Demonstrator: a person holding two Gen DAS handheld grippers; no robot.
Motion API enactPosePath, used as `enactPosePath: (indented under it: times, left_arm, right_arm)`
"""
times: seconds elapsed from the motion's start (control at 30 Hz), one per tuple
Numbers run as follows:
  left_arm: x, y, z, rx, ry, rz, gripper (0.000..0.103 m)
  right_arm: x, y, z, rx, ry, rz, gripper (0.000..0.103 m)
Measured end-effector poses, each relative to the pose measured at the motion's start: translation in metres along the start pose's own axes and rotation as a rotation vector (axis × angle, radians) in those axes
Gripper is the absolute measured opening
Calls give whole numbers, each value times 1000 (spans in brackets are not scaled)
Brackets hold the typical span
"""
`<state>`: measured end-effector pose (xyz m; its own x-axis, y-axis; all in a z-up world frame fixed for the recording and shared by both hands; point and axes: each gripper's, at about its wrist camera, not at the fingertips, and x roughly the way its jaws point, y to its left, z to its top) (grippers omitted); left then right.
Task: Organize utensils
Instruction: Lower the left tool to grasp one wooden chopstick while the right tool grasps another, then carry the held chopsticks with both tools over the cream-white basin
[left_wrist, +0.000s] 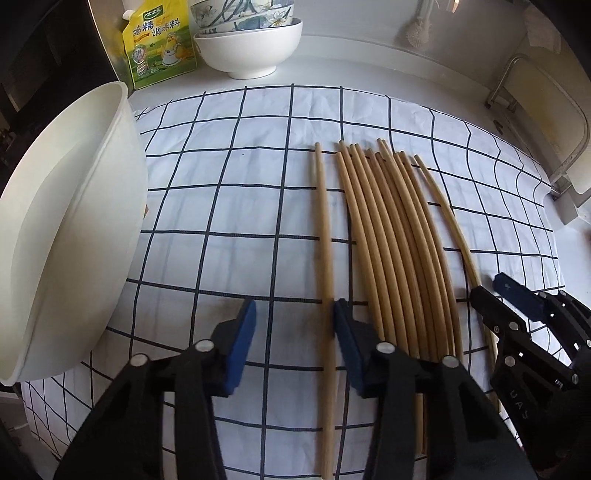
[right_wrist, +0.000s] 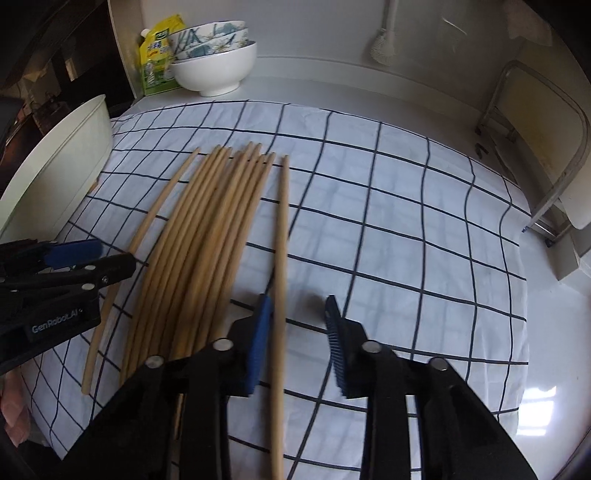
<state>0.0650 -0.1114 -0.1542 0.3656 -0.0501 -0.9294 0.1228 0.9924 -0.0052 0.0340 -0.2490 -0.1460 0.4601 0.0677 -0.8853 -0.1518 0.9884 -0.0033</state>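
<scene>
Several wooden chopsticks (left_wrist: 391, 251) lie side by side on a checked cloth (left_wrist: 229, 206); they also show in the right wrist view (right_wrist: 207, 236). One single chopstick (left_wrist: 325, 258) lies apart on the left of the bunch, between the jaws of my open left gripper (left_wrist: 295, 325), close to its right finger. Another single chopstick (right_wrist: 280, 273) lies apart on the right of the bunch, between the jaws of my open right gripper (right_wrist: 297, 325), next to its left finger. Both grippers hover low over the near ends. Each gripper shows in the other's view, the right one (left_wrist: 495, 291) and the left one (right_wrist: 110, 258).
A large white tub (left_wrist: 70, 229) stands at the cloth's left edge. Stacked bowls (left_wrist: 247, 40) and a yellow seasoning pouch (left_wrist: 159, 44) stand at the back by the wall. A folding chair (right_wrist: 543, 122) is at the right.
</scene>
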Motion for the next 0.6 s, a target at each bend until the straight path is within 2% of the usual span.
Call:
enactPosePath:
  times: [0.03,0.1,0.3,0.47,0.6]
  left_arm:
    - [-1,-2,0,11,0,-9,24]
    - [-1,-4,0,27,3,-22,8]
    - [-12,4,1,30,11,-68,7]
    - [-48,12,8,56,-32,-151,7]
    - [-83,34,18,63,-101,-155,7]
  right_arm:
    - [0,4,1,-18,2,0,6]
    - [0,9,1,-34,3,-14,6]
    - [-5,-3,4,53,16,30,6]
    - [-39,-5,16,149,-24,53,6]
    - [-70,8,35,185,-78,79,6]
